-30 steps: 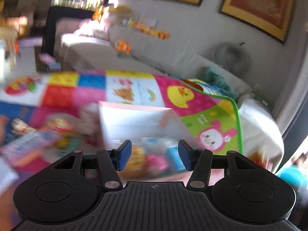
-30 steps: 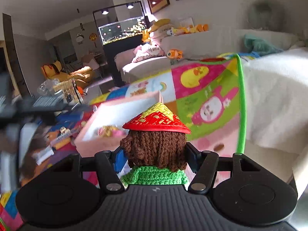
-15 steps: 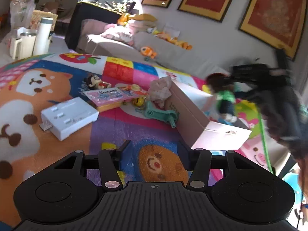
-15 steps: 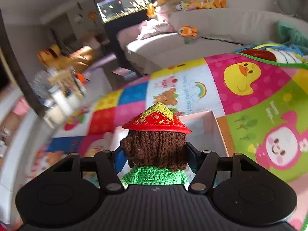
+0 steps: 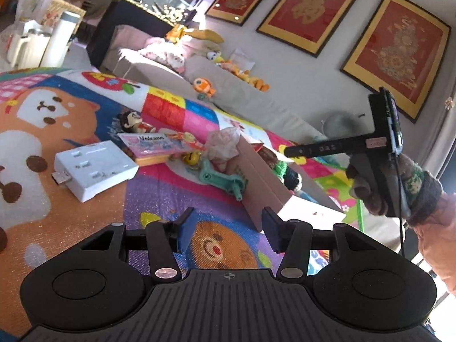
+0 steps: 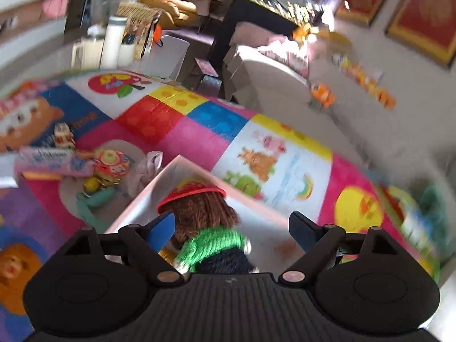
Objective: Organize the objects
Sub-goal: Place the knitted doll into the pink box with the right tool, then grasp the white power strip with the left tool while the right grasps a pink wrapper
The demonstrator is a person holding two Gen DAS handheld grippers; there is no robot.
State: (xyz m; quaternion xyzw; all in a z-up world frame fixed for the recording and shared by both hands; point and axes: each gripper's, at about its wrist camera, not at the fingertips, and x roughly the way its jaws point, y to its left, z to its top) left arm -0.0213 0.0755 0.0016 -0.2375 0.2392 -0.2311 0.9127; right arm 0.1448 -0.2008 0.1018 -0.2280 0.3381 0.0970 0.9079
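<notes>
Doll (image 6: 203, 228) sits over the open pink box (image 6: 248, 199), at 12 o'clock from the right gripper (image 6: 230, 229). The jaws stand wide and no pad presses the doll, which appears released so that it drops into the box with the other collected items. The left gripper (image 5: 225, 228) is also wide and empty, held low over the mat (image 5: 159, 196), probably in readiness for the next item. At its 11 o'clock lie a white hub (image 5: 95, 168), a green toy (image 5: 223, 181) and a pink pack (image 5: 155, 145) labelled "Volcano".
</notes>
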